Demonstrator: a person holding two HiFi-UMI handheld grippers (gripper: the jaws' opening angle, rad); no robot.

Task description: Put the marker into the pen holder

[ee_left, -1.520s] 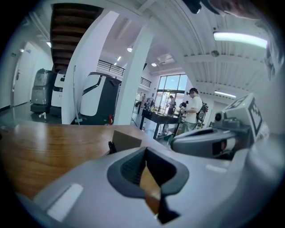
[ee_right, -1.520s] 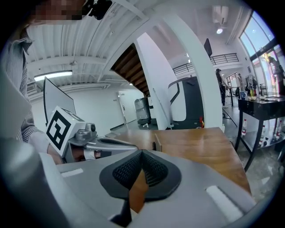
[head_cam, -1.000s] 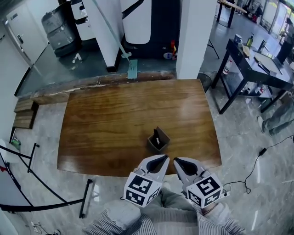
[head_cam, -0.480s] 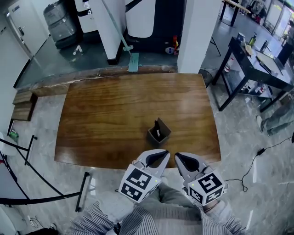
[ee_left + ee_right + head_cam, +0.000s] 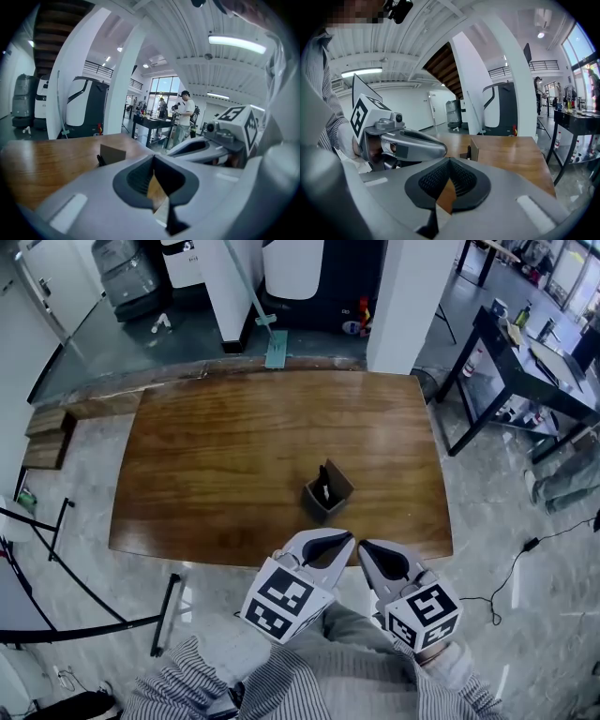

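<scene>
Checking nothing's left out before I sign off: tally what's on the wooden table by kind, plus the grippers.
Brown square pen holder: 1
Black marker, standing in the holder: 1
Left hand-held gripper and right hand-held gripper, both shut, empty: 2
Total: 4

A broad wooden table [image 5: 234,456], its brown top glossy and streaked with grain, stands on a pale, polished stone floor [image 5: 84,474]. Only one thing sits directly on the tabletop: a small, dark, square pen holder [image 5: 327,493], open at the top and turned corner-on to the table's edges. It stands upright, right of the table's centre and nearer the near edge than the far one. Light glints off the wood around it.
</scene>
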